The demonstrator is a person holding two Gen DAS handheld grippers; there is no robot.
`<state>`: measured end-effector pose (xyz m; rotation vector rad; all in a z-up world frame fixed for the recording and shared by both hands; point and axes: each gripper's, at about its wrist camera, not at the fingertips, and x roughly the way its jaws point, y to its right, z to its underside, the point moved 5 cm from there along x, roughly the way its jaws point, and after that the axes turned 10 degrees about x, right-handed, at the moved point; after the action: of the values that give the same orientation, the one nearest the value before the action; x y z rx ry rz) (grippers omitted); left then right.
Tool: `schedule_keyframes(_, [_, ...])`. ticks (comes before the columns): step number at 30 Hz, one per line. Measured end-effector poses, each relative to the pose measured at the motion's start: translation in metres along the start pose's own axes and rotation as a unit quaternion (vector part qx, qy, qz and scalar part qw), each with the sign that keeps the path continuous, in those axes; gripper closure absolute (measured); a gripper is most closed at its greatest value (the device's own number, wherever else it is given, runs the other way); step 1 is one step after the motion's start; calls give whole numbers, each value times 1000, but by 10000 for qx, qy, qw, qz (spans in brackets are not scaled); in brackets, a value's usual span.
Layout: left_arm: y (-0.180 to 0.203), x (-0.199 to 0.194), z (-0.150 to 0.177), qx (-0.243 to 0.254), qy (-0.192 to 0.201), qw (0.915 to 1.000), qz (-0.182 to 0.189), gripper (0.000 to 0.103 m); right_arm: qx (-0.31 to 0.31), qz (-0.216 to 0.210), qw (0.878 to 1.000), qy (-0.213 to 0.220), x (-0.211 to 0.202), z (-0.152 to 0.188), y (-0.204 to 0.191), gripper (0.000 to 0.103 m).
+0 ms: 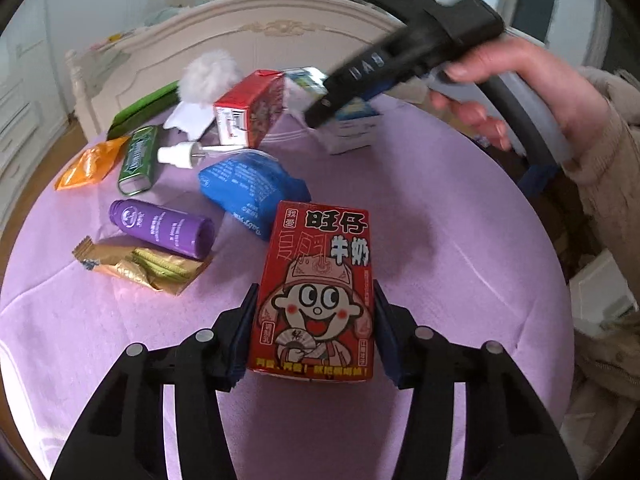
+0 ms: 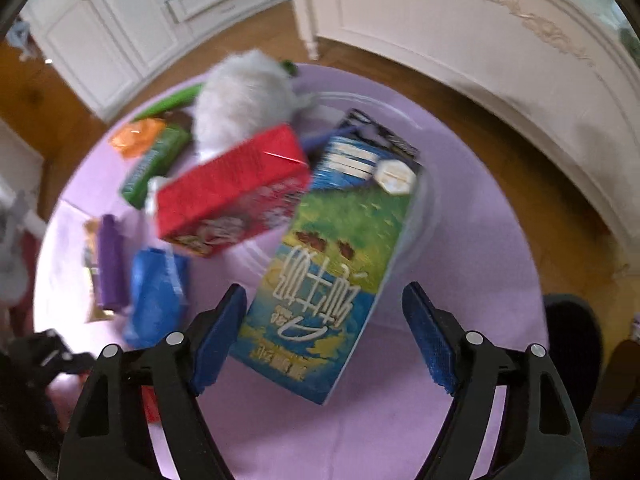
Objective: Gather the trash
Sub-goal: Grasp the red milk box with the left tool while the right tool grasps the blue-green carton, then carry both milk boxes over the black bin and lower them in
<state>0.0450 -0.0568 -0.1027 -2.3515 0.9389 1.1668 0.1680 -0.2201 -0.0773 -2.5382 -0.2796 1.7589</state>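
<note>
The left hand-held gripper (image 1: pixel 314 330) is clamping a red milk carton (image 1: pixel 316 292) near the tabletop (image 1: pixel 460 240) middle. The right hand-held gripper (image 2: pixel 324 332) is hanging with jaws apart around a blue-green carton (image 2: pixel 332 264) near the far edge, pads not touching it.
</note>
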Motion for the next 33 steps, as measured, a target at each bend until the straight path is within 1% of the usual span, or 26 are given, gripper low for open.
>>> schedule_keyframes(2, [-3, 2, -1, -144, -12, 9999, -27, 52, 82, 71, 9997, 208, 2, 2, 1, 25])
schedule_keyframes(3, [-3, 2, -2, -216, -11, 9998, -34, 52, 68, 119, 9994, 318, 2, 3, 1, 44])
schedule_keyframes(4, [-2, 1, -2, -255, 16, 9997, -50, 52, -34, 281, 9988, 403, 4, 7, -1, 50])
schedule_keyframes(5, [0, 0, -3, -267, 50, 9996, -71, 53, -102, 345, 9980, 524, 3, 10, -3, 52])
schedule_keyframes(6, [1, -1, -3, -268, 77, 9996, -92, 53, -127, 294, 9976, 617, 2, 14, -5, 53])
schedule_keyframes(7, [3, -4, -1, -267, 102, 9995, -113, 53, -107, 142, 9973, 715, -1, 18, -5, 53])
schedule_keyframes(9, [5, -7, -1, -302, 144, 9993, -171, 53, 41, -188, 9958, 892, -9, 25, -2, 53])
schedule_keyframes(10, [5, -8, 0, -331, 167, 9991, -195, 53, 134, -458, 9935, 1036, -17, 30, 1, 53])
schedule_keyframes(11, [5, -9, -1, -367, 187, 9989, -207, 53, 224, -639, 9911, 1147, -24, 34, 6, 53])
schedule_keyframes(14, [7, -13, -5, -467, 251, 9983, -241, 53, 535, -1093, 9804, 1548, -50, 49, 27, 53])
schedule_keyframes(15, [9, -14, -10, -493, 293, 9981, -242, 53, 622, -1182, 9777, 1618, -60, 52, 36, 53])
schedule_keyframes(17, [10, -16, -15, -521, 352, 9978, -200, 53, 908, -1471, 9687, 1784, -76, 65, 56, 53])
schedule_keyframes(22, [23, -12, -53, -462, 555, 9974, -88, 53, 1437, -1599, 9531, 2130, -101, 82, 110, 53])
schedule_keyframes(25, [35, -4, -81, -413, 704, 9967, 38, 53, 1743, -1560, 9452, 2276, -106, 80, 152, 53])
schedule_keyframes(28, [52, 10, -108, -339, 809, 9959, 236, 53, 2065, -1472, 9372, 2392, -110, 93, 185, 53])
schedule_keyframes(33, [82, 44, -150, -222, 816, 9939, 710, 53, 2622, -1342, 9240, 2439, -105, 114, 241, 53])
